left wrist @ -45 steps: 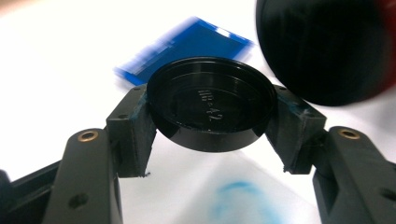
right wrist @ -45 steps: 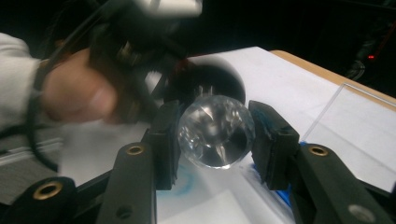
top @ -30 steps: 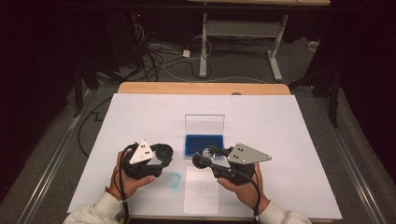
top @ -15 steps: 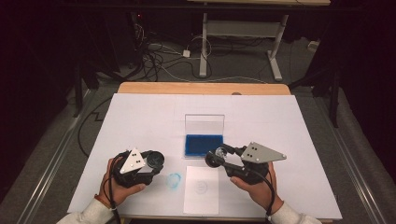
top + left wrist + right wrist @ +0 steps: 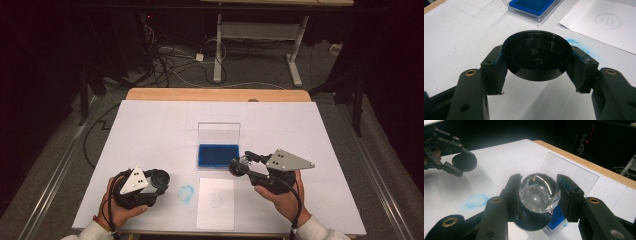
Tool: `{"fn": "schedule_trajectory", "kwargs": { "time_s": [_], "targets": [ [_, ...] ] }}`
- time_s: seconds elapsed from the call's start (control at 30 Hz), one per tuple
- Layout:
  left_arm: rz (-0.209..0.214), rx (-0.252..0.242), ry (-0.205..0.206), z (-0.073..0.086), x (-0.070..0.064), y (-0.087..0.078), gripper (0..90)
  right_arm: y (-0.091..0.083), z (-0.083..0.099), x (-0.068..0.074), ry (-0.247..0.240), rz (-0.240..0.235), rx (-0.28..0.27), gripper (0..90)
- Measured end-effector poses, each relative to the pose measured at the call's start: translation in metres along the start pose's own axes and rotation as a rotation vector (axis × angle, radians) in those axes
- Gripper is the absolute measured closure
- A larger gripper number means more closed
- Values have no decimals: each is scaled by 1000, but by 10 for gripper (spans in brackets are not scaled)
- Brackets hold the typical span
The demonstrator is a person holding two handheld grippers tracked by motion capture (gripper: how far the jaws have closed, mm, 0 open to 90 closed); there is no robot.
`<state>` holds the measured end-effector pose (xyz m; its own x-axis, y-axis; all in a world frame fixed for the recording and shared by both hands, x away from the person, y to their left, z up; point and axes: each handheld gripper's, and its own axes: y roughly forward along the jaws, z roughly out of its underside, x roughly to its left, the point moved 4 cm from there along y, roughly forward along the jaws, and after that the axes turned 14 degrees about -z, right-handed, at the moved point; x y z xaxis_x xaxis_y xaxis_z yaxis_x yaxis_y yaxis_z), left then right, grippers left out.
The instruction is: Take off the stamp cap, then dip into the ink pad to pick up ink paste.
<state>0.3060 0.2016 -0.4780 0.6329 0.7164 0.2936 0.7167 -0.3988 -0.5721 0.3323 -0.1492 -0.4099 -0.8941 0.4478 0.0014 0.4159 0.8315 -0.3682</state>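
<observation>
Gripping one black cap (image 5: 536, 55): left gripper (image 5: 159, 181) | right gripper (image 5: 539, 192) clamps one clear-handled stamp (image 5: 539, 192) | one ink pad (image 5: 218, 155)

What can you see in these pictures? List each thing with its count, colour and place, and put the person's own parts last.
Stamp with clear faceted knob: one, clear top on a black base, held in the right claw above the ink pad.
Cap: one, black, round, held in the left claw.
Ink pad: one, blue, in a clear case with its lid upright, mid-table.
Paper sheet: one, white with a faint printed circle, near the front edge.
Ink smudge: one, blue, left of the sheet.
Table: one, white top, wooden far edge.
Left claw: one, black, shut on the cap.
Right claw: one, black, shut on the stamp.
Hands: two, at the bottom of the high view.
</observation>
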Motion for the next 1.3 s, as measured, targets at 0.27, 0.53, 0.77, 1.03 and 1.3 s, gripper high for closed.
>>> {"fn": "schedule_trajectory", "kwargs": {
  "time_s": [0.27, 0.53, 0.77, 1.03, 1.3],
  "targets": [
    [5, 8, 4, 1, -2, 2, 369, 1, 2, -5, 11, -2, 22, 569],
    [4, 24, -7, 4, 1, 3, 369, 1, -2, -11, 23, 4, 10, 569],
    [-2, 26, -17, 4, 3, 4, 369, 1, -3, -18, 30, 15, 18, 568],
    [2, 24, -16, 2, 3, 5, 369, 1, -15, -27, 8, 35, 28, 569],
    [4, 24, -19, 1, 2, 5, 369, -1, -53, -40, -19, 46, 37, 568]
  ]
}}
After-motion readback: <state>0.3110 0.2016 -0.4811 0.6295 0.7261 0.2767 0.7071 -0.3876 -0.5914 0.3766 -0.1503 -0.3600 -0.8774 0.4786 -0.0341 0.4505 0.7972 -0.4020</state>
